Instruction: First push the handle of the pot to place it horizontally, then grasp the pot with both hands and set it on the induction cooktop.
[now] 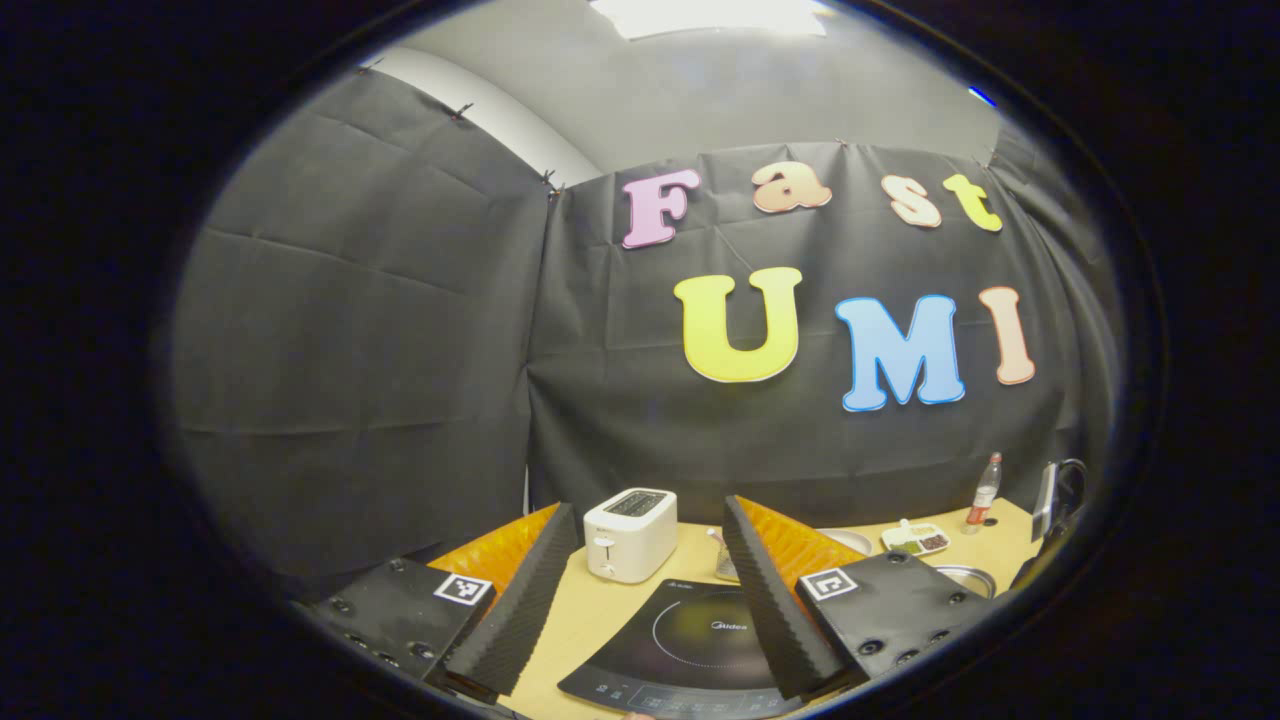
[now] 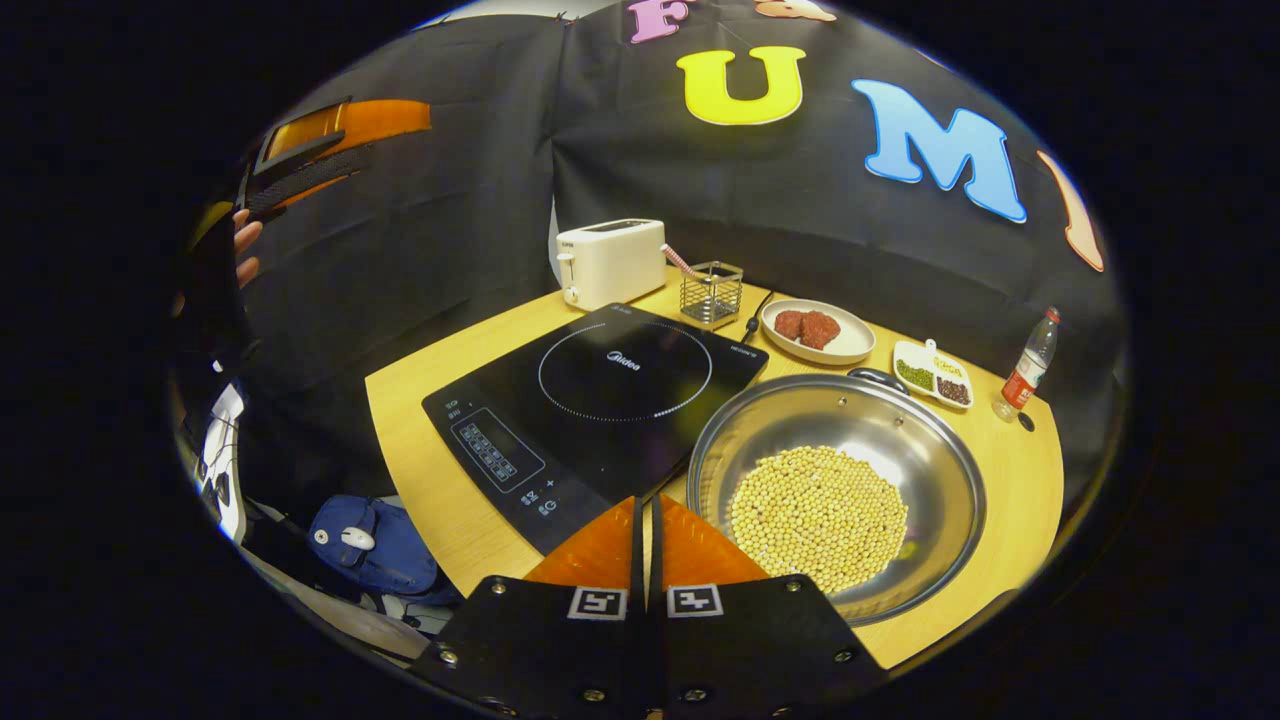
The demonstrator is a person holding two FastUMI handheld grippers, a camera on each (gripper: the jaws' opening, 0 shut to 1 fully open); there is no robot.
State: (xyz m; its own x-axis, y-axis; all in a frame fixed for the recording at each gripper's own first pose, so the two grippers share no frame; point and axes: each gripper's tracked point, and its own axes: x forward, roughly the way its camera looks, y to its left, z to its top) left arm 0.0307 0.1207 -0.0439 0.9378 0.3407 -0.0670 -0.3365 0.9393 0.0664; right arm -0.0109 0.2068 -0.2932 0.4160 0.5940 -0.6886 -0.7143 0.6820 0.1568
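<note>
**Pot beside the cooktop, both grippers held clear of it**

In the left gripper view, the left gripper [image 1: 645, 590] was held up with its fingers spread wide, nothing between them. Through the gap showed the wooden table [image 1: 590, 615], with a white toaster [image 1: 630, 533] at the back and the black induction cooktop [image 1: 690, 645] nearer the camera. At the far right, a curved metal rim [image 1: 962, 576] peeked out past the right finger; it was probably the pot's edge, though too little of it showed to be sure. Behind it sat a small divided dish [image 1: 917, 539] and a plastic bottle [image 1: 984, 492].

In the right gripper view, the right gripper [image 2: 647, 520] hung above the near edge of the table [image 2: 420, 440], its fingers drawn together with only a thin slit between them and nothing gripped. The pot [image 2: 838, 492], a wide steel one holding a layer of pale beans [image 2: 818, 517], stood on the table just right of the cooktop [image 2: 600, 400], its rim touching or nearly touching the cooktop's edge. One dark handle [image 2: 878, 377] showed on its far rim. Beyond stood the toaster [image 2: 610, 262], a wire basket [image 2: 711, 292], a plate of red meat [image 2: 818, 330], the divided dish [image 2: 932, 374] and the bottle [image 2: 1027, 366]. High at the upper left, the left gripper [image 2: 320, 150] was raised well apart from the pot, a hand [image 2: 243, 245] behind it. A blue bag [image 2: 372, 540] lay below the table.
</note>
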